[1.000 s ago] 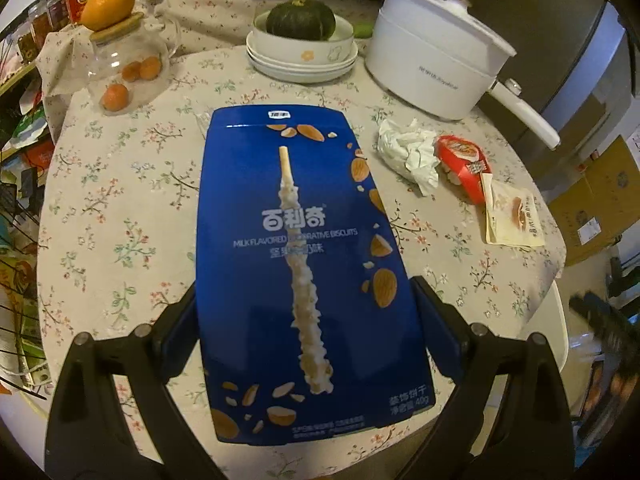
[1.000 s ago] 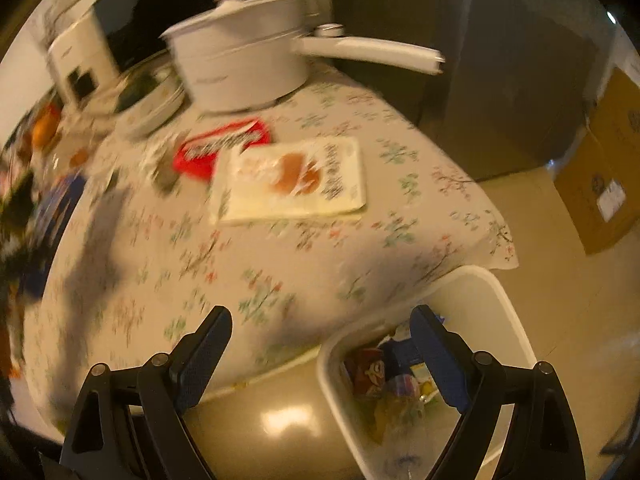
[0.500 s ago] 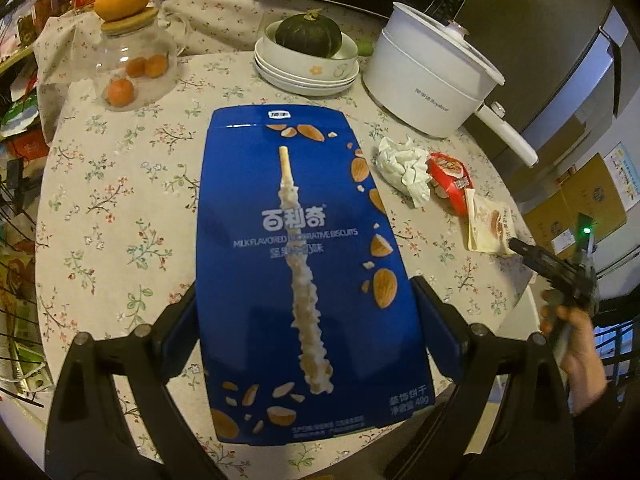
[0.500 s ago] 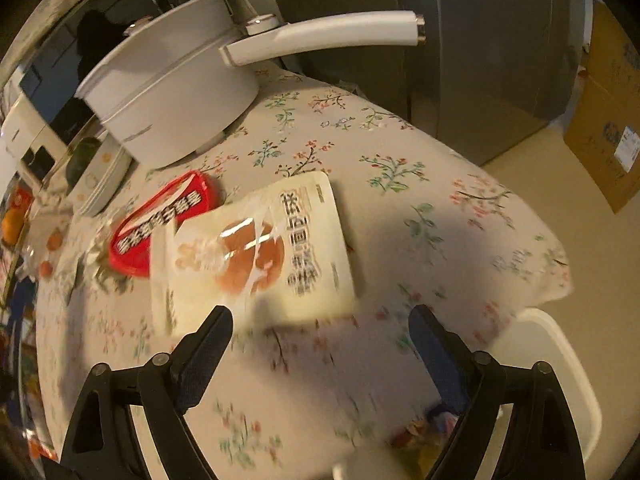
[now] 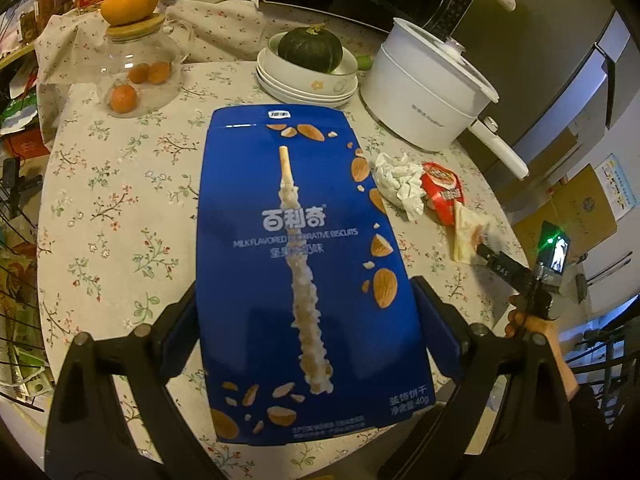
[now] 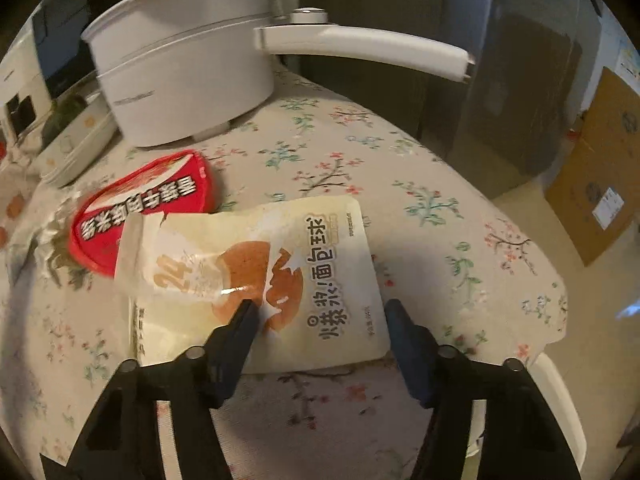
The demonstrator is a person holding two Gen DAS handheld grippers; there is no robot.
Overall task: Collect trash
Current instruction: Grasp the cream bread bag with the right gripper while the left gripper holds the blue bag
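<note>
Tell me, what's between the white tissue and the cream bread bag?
A red wrapper lies between the tissue and the bread bag, tucked partly under the bag's corner. The left wrist view shows it best.

Left gripper (image 5: 306,308): fingers clamped on both side edges of a flat blue box. Right gripper (image 6: 318,312): jaws apart, lowered over a cream packet, one finger (image 6: 244,316) on it.

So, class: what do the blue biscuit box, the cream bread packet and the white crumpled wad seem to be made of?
Blue biscuit box: probably coated card, given its flat stiff panel and soft sheen.
Cream bread packet: likely plastic film, glossy, with a see-through window and glare.
White crumpled wad: looks like tissue paper, matte with soft creases.
</note>
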